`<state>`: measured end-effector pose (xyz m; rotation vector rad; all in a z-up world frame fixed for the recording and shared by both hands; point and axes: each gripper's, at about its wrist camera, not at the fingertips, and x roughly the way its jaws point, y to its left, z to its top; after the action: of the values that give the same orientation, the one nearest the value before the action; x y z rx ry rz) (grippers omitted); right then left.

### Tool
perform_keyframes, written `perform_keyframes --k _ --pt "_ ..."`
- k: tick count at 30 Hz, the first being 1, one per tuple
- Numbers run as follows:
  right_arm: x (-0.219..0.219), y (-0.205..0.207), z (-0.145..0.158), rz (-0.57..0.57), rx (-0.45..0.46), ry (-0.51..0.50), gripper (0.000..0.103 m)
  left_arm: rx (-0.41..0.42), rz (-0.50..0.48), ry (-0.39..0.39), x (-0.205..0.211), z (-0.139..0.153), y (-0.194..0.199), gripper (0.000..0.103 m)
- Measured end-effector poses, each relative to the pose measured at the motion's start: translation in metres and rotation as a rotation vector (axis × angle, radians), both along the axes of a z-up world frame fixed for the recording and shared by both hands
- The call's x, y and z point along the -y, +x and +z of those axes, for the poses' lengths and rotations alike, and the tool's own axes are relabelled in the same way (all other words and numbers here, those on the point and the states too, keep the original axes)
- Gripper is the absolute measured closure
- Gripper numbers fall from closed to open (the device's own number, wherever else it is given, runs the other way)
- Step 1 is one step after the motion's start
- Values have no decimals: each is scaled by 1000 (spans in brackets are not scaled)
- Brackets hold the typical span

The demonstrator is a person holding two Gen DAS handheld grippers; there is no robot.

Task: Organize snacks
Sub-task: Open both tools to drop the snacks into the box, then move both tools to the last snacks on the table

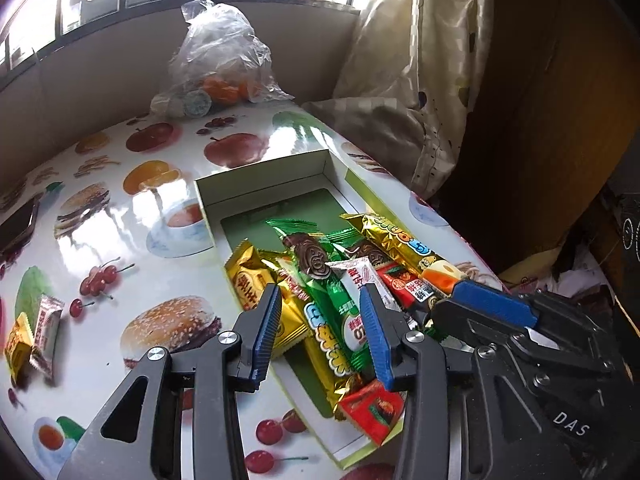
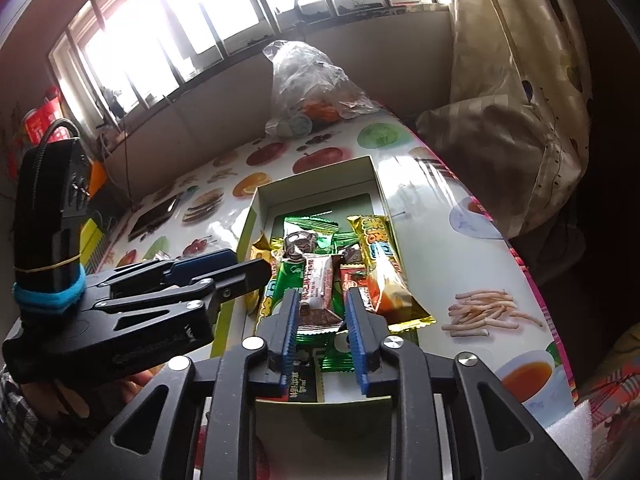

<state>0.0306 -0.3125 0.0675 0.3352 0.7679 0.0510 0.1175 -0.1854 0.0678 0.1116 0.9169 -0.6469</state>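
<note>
An open white cardboard box (image 1: 264,176) (image 2: 320,176) lies on the table and holds several wrapped snacks: green (image 1: 320,280), gold (image 1: 404,244) and red (image 1: 372,404) packets. My left gripper (image 1: 320,300) is open and empty just above the snacks at the box's left side. My right gripper (image 2: 322,300) is open over the near end of the box, its fingers either side of a white and brown packet (image 2: 318,280). The right gripper also shows in the left wrist view (image 1: 492,304). Two loose snacks (image 1: 34,334) lie on the table at the far left.
The table (image 1: 120,216) has a glossy food-print cover. A clear plastic bag with oranges (image 1: 224,56) stands at the far edge by the wall. A dark phone (image 2: 154,214) lies left of the box. A curtain (image 2: 516,92) hangs at the right.
</note>
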Motion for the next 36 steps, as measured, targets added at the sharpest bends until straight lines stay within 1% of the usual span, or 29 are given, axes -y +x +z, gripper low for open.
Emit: perform_keyframes --k 1,3,7,11,26,36 --pt "-2 0 1 -2 0 -6 69 0 7 -3 -3 1 -1 61" --pt "-4 1 2 0 0 -11 64 5 19 -5 -10 2 -2 61" --pt "-12 4 4 2 -5 -27 59 9 42 -8 -25 5 -4 61" --pt "-24 7 9 28 6 -36 59 20 70 -15 -43 9 -5 61" --pt "-87 36 27 132 37 -58 59 64 230 -19 -131 27 7 61" --pt "-128 55 33 198 39 -84 59 68 291 -22 -166 28 7 61"
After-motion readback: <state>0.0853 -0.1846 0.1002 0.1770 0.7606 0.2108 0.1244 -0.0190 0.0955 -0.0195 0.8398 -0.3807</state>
